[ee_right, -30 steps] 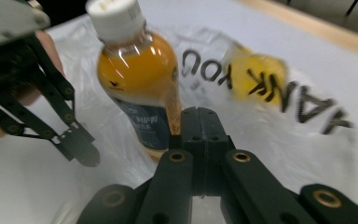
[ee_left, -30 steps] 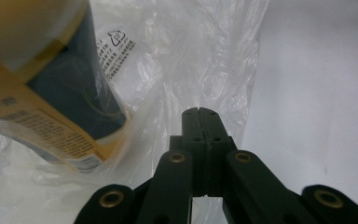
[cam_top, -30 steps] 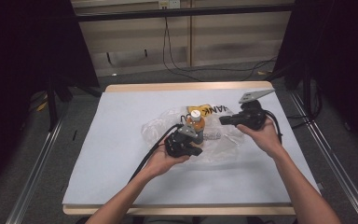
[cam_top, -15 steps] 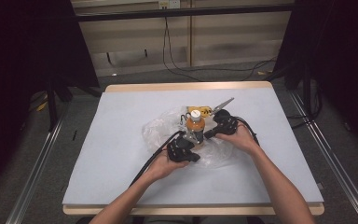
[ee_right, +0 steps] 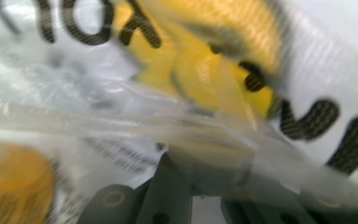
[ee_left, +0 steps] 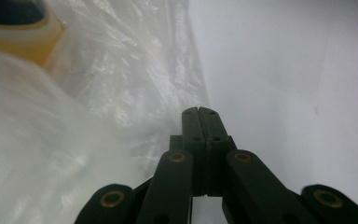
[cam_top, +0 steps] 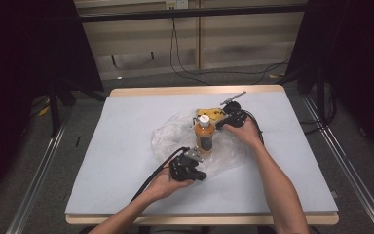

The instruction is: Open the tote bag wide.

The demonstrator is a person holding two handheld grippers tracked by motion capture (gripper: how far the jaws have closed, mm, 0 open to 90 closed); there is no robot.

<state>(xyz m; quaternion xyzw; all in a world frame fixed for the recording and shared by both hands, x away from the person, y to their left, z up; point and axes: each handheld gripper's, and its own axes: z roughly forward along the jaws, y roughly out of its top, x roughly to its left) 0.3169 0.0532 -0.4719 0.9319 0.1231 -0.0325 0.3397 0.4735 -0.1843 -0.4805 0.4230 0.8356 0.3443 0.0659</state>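
Observation:
An orange bottle (cam_top: 204, 138) with a white cap stands upright in a crumpled clear plastic bag (cam_top: 175, 136) in the middle of the table. A yellow packet (cam_top: 213, 114) with black letters (ee_right: 205, 70) lies just behind it. My right gripper (cam_top: 221, 122) is low beside the bottle cap and the packet. Bag film (ee_right: 121, 121) drapes across its jaws and hides the tips, so I cannot tell if film is pinched. My left gripper (ee_left: 199, 112) is shut with nothing between its jaws, its tips at the bag's near edge (ee_left: 135, 93). In the high view the left gripper (cam_top: 199, 175) lies in front of the bottle.
A pale sheet (cam_top: 126, 161) covers the wooden table (cam_top: 185, 90). Cables (cam_top: 148, 181) trail from both grippers towards the person. Dark curtains and metal rails (cam_top: 39, 185) flank the table, and loose wires (cam_top: 190, 68) lie on the floor behind it.
My right gripper has swung left and down from the table's right side to the bottle and packet. My left gripper has slid a little towards the front edge.

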